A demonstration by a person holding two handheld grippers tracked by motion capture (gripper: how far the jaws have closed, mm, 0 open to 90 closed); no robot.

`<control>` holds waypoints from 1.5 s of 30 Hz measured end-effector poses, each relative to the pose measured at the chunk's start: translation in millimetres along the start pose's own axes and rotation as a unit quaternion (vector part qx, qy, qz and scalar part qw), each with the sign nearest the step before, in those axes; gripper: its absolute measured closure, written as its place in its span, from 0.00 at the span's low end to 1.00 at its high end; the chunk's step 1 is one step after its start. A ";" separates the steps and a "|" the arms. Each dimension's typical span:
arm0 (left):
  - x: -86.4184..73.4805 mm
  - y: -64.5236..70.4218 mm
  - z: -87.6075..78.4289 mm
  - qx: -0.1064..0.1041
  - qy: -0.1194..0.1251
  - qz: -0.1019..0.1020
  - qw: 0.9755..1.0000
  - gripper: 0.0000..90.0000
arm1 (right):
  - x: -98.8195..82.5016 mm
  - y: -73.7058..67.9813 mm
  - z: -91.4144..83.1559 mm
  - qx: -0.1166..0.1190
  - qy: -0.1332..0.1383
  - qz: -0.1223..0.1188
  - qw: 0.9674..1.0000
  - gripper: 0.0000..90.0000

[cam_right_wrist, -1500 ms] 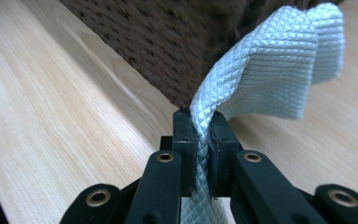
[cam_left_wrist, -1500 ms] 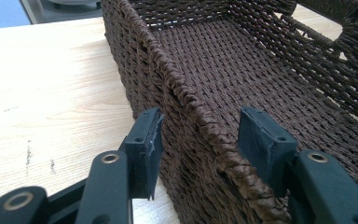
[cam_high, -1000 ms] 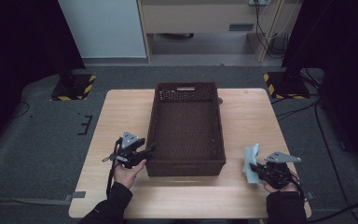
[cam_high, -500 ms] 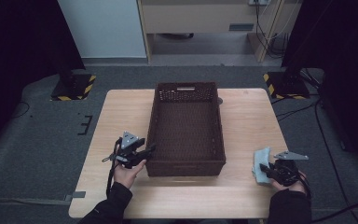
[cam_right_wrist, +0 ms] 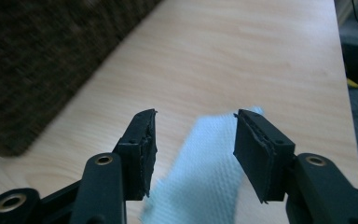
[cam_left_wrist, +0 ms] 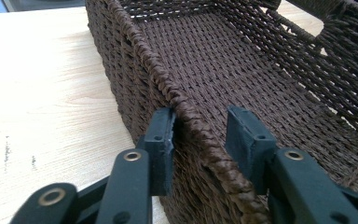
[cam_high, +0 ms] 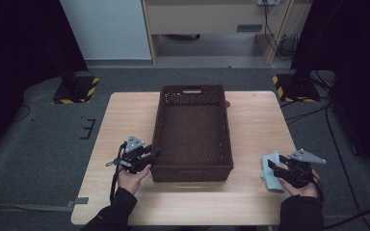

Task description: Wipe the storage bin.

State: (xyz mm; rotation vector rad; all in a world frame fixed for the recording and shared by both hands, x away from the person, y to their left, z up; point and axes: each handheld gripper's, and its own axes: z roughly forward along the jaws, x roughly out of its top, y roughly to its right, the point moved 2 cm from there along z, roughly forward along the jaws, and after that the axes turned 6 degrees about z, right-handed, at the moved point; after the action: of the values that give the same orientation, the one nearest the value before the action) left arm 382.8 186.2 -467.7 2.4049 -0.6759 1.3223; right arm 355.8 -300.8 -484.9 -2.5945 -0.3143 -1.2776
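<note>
L hand-held gripper (cam_left_wrist: 198, 135) jaws closing, R hand-held gripper (cam_right_wrist: 193, 140) opening, prob. wide.

A lab: black curtains (cam_high: 19, 43), hazard-striped stand bases (cam_high: 77, 91), trailing cables (cam_high: 274, 19).

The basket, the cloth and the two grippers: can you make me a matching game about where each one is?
Things:
1. wicker basket
2. light blue cloth
3. left gripper
4. right gripper

Places:
A. jaws open over the cloth
B. middle of the wooden table
C. jaws either side of the basket's rim
D. flat on the table, right of the basket

Pairs: 1-B, 2-D, 3-C, 4-A
</note>
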 end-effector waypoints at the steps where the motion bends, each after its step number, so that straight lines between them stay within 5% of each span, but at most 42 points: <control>1: 0.1 0.2 -0.3 0.000 0.000 0.001 1.000 0.70 | 2.7 -2.7 -1.8 0.008 0.007 -0.002 1.000 0.55; 6: 1.1 1.4 -1.6 0.005 -0.009 0.015 1.000 0.72 | 23.5 -25.6 -6.6 0.039 0.041 -0.020 0.998 0.56; 10: 0.1 -0.4 -4.7 0.002 -0.012 0.020 1.000 0.72 | 31.9 -39.4 -1.8 0.056 0.043 -0.028 0.997 0.57; 29: -6.0 -14.0 -17.1 -0.017 -0.013 0.016 1.000 0.75 | 82.1 -103.7 57.7 0.121 0.042 -0.051 0.990 0.64; 34: -7.0 -16.5 -17.4 -0.007 -0.009 0.000 1.000 0.65 | 80.4 -109.9 70.7 0.123 0.032 -0.057 0.990 0.67; 38: -8.4 -12.9 -20.6 0.006 -0.009 0.014 1.000 0.60 | 77.7 -113.2 72.1 0.135 0.029 -0.060 0.989 0.74; 45: -9.9 -9.7 -30.1 -0.009 0.001 0.012 1.000 0.53 | 74.5 -116.4 67.0 0.135 0.024 -0.061 0.989 0.76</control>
State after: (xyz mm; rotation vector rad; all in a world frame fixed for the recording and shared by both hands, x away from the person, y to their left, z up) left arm 362.3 211.3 -460.8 2.3880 -0.7137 1.3232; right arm 416.4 -163.5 -452.1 -2.3437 -0.6007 -1.2384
